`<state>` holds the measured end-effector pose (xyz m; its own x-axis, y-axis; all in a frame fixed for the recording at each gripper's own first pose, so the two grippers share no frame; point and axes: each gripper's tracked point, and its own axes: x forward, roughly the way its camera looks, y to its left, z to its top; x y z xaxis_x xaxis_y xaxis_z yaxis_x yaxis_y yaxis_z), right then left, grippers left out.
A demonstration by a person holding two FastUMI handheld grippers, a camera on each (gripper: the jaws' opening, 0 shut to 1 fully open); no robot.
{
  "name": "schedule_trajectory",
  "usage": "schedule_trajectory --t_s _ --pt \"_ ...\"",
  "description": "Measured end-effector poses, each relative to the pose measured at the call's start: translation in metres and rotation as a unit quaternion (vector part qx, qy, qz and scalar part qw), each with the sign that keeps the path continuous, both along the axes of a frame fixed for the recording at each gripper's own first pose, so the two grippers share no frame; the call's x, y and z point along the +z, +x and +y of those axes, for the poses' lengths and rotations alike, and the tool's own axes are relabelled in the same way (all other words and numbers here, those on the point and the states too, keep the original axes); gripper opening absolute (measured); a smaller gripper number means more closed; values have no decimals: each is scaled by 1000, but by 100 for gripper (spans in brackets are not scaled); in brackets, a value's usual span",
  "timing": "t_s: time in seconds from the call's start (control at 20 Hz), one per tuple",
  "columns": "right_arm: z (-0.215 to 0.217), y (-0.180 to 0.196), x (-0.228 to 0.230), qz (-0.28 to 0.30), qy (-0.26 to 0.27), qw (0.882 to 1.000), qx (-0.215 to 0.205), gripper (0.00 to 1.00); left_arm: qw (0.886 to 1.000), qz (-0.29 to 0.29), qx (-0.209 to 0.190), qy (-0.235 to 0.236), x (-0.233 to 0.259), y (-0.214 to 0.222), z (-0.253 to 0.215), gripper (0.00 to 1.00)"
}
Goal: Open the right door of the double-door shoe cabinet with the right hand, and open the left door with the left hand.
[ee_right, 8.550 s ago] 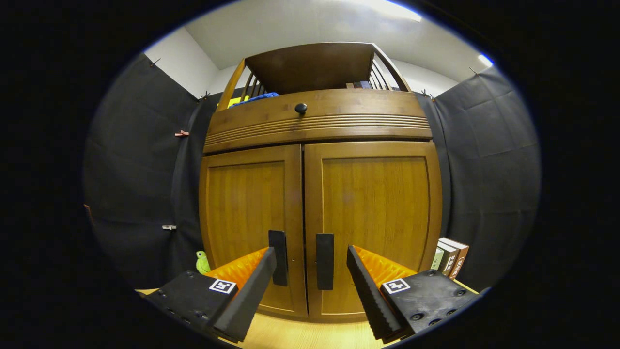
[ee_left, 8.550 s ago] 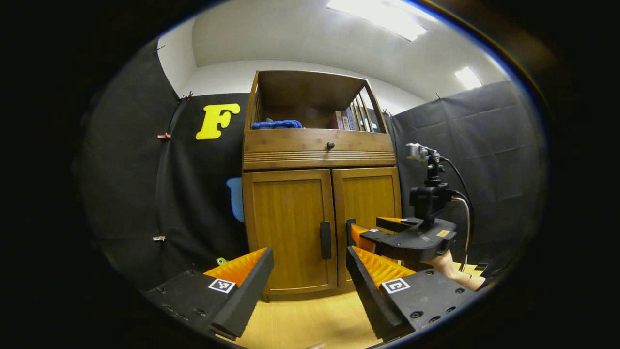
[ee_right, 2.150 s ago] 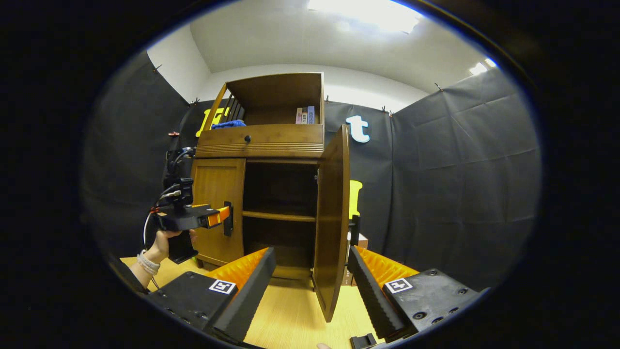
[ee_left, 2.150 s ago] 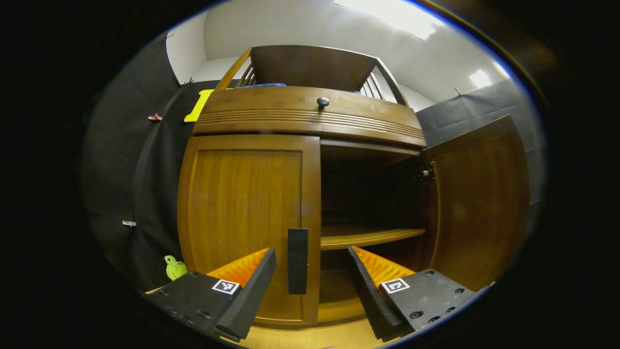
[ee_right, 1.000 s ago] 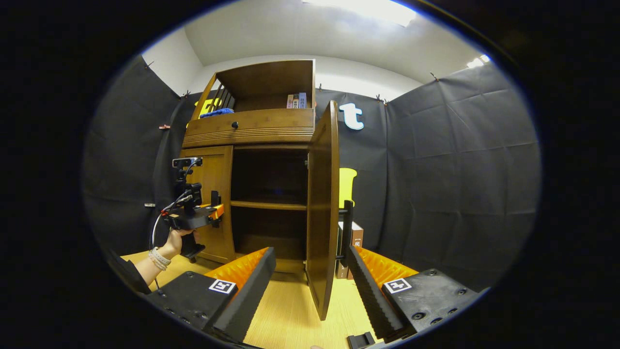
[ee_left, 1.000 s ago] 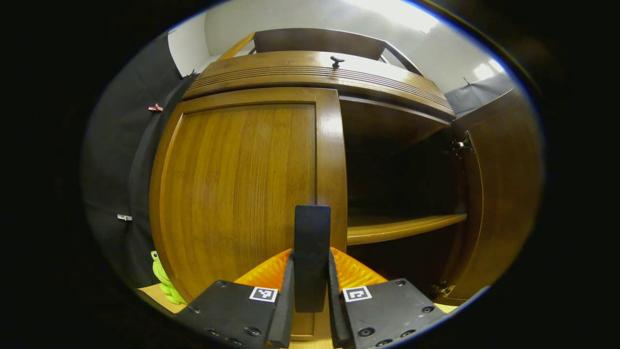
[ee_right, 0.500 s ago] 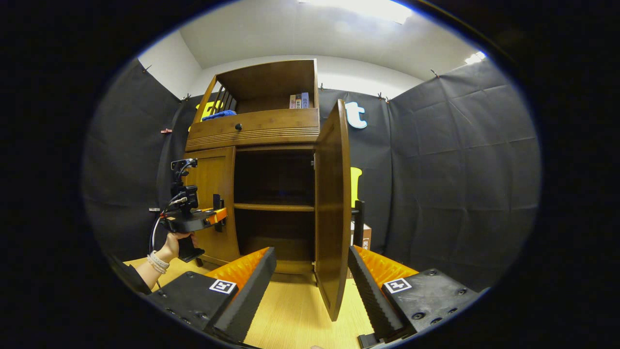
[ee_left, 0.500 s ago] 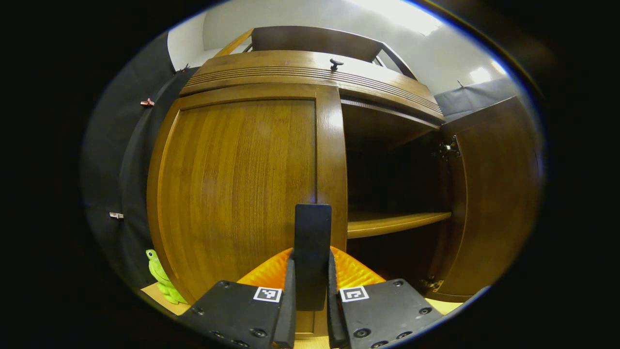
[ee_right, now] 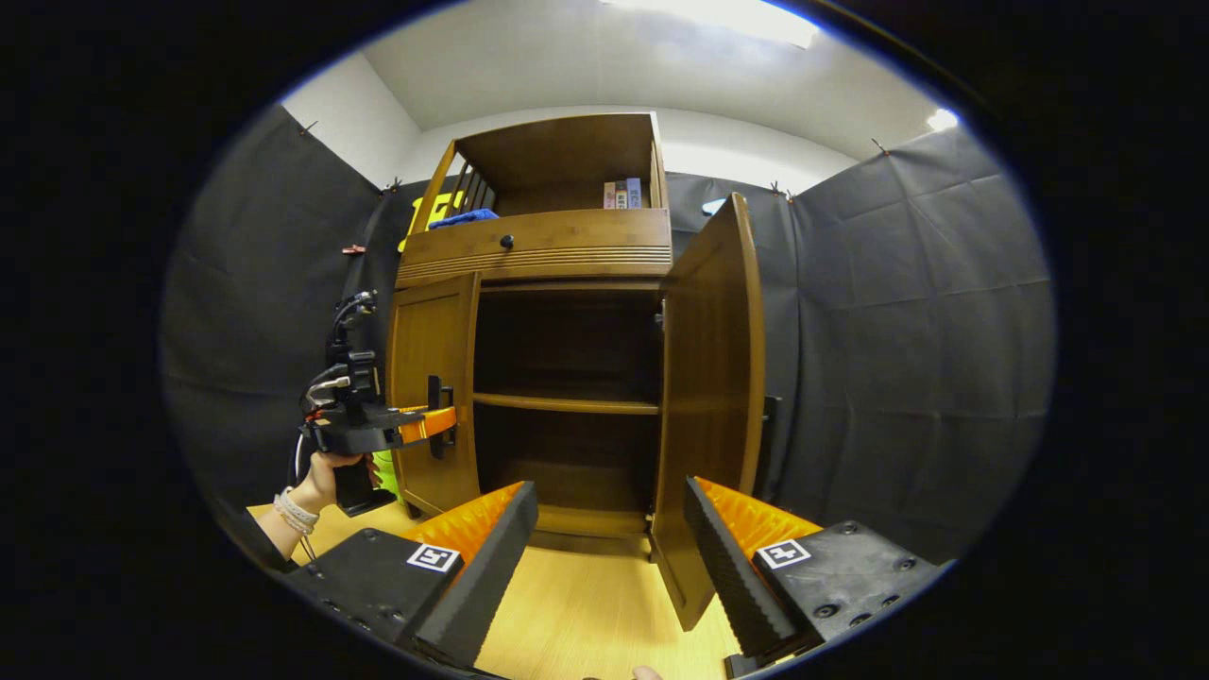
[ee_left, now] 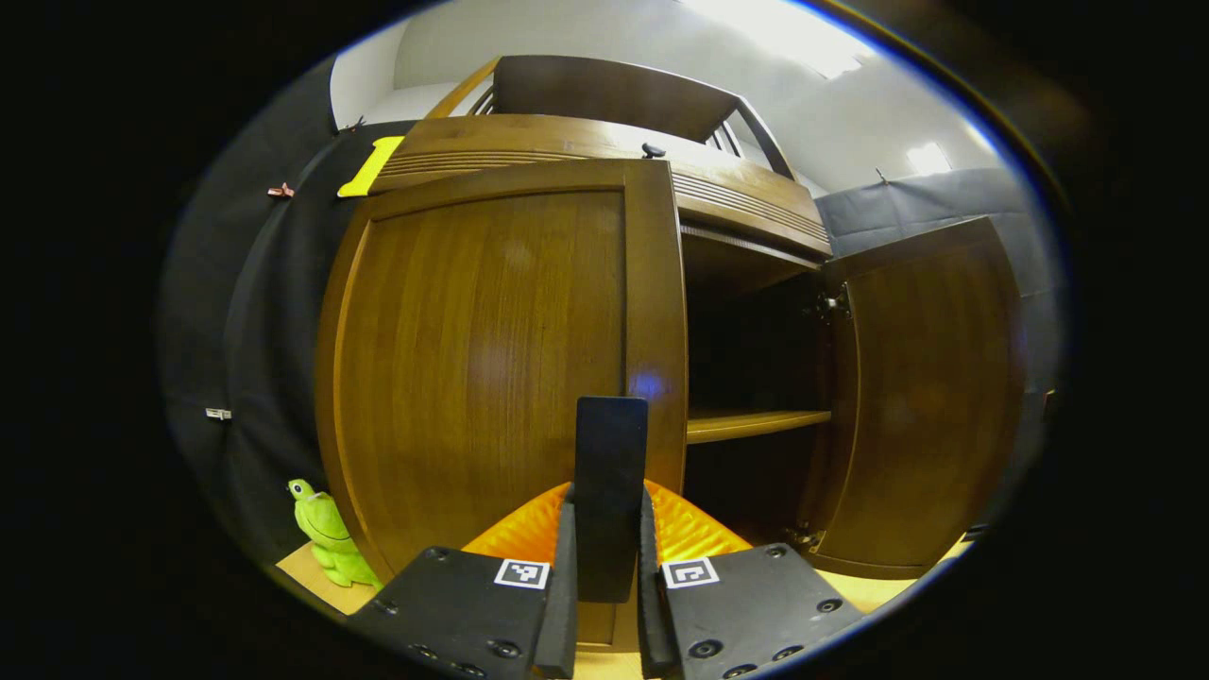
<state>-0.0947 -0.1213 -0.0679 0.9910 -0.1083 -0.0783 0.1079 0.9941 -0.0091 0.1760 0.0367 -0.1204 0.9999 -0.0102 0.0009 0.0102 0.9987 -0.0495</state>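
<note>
Left gripper view: left gripper point(ee_left: 604, 567) clamped on black handle point(ee_left: 610, 491) of left door point(ee_left: 491, 359); door just off cabinet front, most of swing left. Right door point(ee_left: 930, 397) open wide.

Right gripper view: right gripper point(ee_right: 609, 548) spread, holding nothing, low before open right door point(ee_right: 713, 397). Hand point(ee_right: 326, 469) holds left gripper point(ee_right: 436, 422) level at handle.

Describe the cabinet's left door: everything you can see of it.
The left door is a brown wooden panel with a raised frame and glossy grain, upright, swung slightly out from the cabinet front. A black vertical handle sits near its free edge, clamped between the fingers of the left hand-held gripper. In the right gripper view the door is hinged at the cabinet's outer side.
</note>
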Motion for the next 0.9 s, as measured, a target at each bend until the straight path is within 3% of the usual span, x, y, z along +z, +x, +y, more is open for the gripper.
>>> schedule_trajectory --t_s 0.45,0.9 --pt "36 14 -1 1 12 999 40 98 1000 9 -18 2 6 -54 16 29" --pt "73 25 0 -2 19 997 79 96 1000 10 0 12 11 -102 44 29"
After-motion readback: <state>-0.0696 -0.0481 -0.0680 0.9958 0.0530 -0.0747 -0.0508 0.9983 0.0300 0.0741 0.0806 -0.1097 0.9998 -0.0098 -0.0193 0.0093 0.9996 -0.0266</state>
